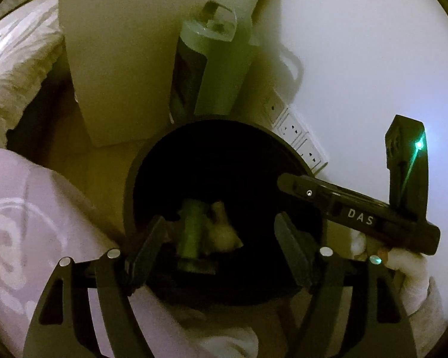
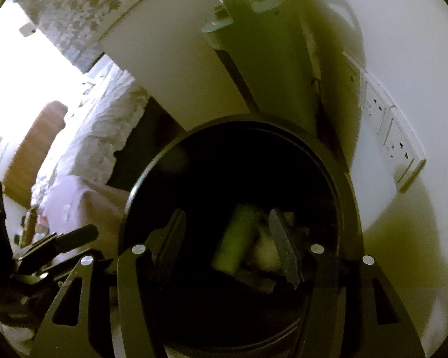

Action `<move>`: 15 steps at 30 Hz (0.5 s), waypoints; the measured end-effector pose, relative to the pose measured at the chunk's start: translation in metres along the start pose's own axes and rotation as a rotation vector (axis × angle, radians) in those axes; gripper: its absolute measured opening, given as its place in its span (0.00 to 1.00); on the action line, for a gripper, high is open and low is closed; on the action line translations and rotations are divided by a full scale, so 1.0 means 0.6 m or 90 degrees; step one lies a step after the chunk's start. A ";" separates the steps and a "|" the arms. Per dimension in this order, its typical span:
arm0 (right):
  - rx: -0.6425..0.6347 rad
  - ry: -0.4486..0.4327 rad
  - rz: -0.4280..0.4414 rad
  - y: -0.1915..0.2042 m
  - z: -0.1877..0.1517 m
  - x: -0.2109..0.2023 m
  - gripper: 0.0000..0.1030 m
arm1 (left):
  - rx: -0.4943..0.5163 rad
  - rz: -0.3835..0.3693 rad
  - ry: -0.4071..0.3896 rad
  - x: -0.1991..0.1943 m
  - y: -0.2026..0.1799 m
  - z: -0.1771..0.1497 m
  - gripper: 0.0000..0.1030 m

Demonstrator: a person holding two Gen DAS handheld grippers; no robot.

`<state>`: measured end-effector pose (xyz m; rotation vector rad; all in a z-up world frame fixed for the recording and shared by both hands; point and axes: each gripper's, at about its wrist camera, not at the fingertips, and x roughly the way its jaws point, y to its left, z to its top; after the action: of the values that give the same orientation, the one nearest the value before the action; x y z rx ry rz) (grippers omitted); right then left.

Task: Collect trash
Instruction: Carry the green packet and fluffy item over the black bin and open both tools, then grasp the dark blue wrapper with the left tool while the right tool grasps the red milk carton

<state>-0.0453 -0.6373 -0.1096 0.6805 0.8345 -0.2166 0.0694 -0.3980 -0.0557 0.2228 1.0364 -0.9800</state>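
A round black trash bin (image 1: 134,179) stands on the floor by the wall; it also shows in the right wrist view (image 2: 140,185). Inside lie a green cylinder-shaped item (image 1: 191,232) (image 2: 236,238) and a pale crumpled piece (image 1: 224,232) (image 2: 265,253). My left gripper (image 1: 221,247) is open and empty above the bin's mouth. My right gripper (image 2: 227,247) is open and empty above the bin too. The right gripper's body (image 1: 358,214) shows at the right of the left wrist view, over the bin's rim.
A white cabinet (image 1: 119,59) and a tall grey appliance (image 1: 212,65) stand behind the bin. Wall sockets (image 1: 298,137) sit low on the white wall. A bed with white bedding (image 2: 83,137) is to the left. Pink fabric (image 1: 30,223) lies near left.
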 end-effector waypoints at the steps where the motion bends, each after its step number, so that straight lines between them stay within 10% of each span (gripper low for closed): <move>1: -0.003 -0.001 0.006 0.007 0.001 -0.001 0.57 | 0.001 0.003 -0.005 -0.007 0.002 -0.002 0.73; 15: -0.186 0.032 0.123 0.275 -0.018 0.018 0.63 | -0.179 0.120 -0.152 -0.243 0.197 -0.125 0.73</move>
<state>0.0266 -0.5028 -0.0451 0.4888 0.8226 0.0966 0.0926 -0.2022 -0.0102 -0.0290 0.9032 -0.6636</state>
